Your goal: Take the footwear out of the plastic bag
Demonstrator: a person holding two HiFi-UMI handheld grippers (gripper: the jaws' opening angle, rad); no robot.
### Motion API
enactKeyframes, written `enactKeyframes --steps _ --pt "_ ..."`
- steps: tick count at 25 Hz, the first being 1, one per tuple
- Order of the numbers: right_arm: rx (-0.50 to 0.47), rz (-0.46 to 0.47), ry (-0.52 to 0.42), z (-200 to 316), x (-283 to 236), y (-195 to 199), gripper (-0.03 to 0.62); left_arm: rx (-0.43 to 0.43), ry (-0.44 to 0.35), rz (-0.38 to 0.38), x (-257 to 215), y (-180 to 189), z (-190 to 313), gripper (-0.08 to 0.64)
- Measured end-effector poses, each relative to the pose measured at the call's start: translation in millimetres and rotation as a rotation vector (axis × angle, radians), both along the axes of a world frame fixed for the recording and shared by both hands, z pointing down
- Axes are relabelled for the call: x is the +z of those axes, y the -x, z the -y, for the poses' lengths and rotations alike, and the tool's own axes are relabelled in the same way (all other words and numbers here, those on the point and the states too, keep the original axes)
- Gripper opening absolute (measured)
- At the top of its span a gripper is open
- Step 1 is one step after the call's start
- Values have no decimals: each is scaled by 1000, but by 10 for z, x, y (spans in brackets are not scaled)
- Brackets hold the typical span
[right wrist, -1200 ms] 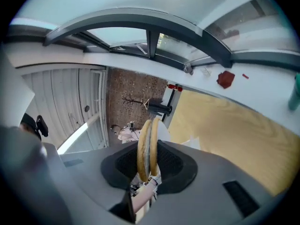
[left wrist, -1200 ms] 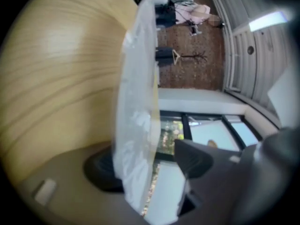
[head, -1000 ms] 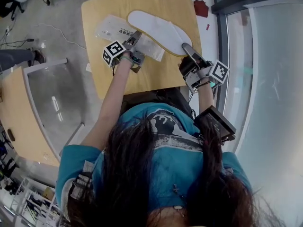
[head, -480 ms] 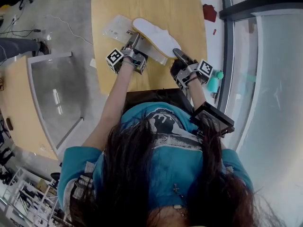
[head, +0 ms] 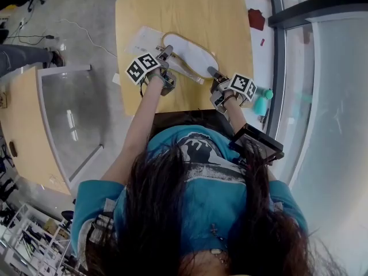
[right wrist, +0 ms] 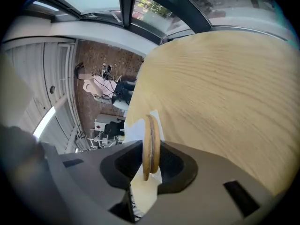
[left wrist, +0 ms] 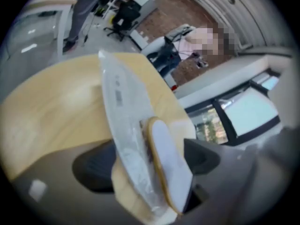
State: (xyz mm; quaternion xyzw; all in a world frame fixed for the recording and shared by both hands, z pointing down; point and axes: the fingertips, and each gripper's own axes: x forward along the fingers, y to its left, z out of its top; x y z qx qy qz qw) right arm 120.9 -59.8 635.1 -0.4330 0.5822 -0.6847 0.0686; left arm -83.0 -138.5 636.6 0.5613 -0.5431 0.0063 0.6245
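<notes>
A white slipper (head: 192, 53) with a tan rim lies on the wooden table (head: 190, 10), its heel end still in a clear plastic bag (head: 144, 39). My left gripper (head: 165, 52) is at the bag's mouth. Its jaws are opening, and in the left gripper view the bag (left wrist: 122, 111) and slipper (left wrist: 166, 163) stand between them without being pinched. My right gripper (head: 213, 72) is at the slipper's toe end. In the right gripper view it (right wrist: 151, 158) is shut on the slipper's tan edge (right wrist: 151, 139).
The table's near edge is just under both grippers, against the person's body. A glass-topped table (head: 66, 114) stands at the left. A red item (head: 256, 19) and a teal object (head: 261, 102) lie by the window frame on the right.
Both grippers and the slipper have drawn closer together, with the slipper's toe end nearer the table's front edge. The left gripper has turned, so two marker faces of its cube show.
</notes>
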Motion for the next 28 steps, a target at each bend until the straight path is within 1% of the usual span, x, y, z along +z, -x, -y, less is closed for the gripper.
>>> enactKeyframes --steps 1,2,4,7,9,11,14,16,18,19,20,21,23,25,28 --pt "3 -3 1 1 7 -3 86 22 -13 47 -26 36 -8 440" --pt "5 -9 -1 4 13 -8 86 35 -27 73 -52 62 -23 440" --pt "5 -30 -10 8 32 -25 86 34 -50 77 -95 97 -72 440" --pt "27 -54 -15 9 56 -50 86 26 -79 7 -157 74 -185 440" --pt "41 -73 -23 28 53 -36 86 40 -96 -50 -211 29 -274 440" --pt "49 -86 -33 72 51 -6 86 62 -115 -86 -263 2 -349 440" --pt "66 -73 -44 150 60 34 86 98 -169 -120 -332 -20 -403 440" --pt "71 -49 -67 203 23 85 86 116 -214 -162 -410 -32 -405 440" --pt "55 -52 -95 237 -23 150 89 134 -251 -206 -499 -29 -405 439" --pt "40 -69 -94 237 -26 177 102 148 -266 -219 -535 -21 -407 440" --pt "24 -95 -84 228 -17 195 137 164 -279 -224 -562 -10 -411 439" --pt "9 -127 -71 213 -3 199 171 182 -289 -224 -580 2 -417 439" --pt "-5 -209 -53 185 12 144 213 215 -303 -211 -595 14 -432 439" --pt "0 -302 -51 171 5 27 232 245 -319 -192 -601 7 -442 439" --pt "6 -425 -65 178 -60 -92 238 290 -357 -164 -645 36 -430 437"
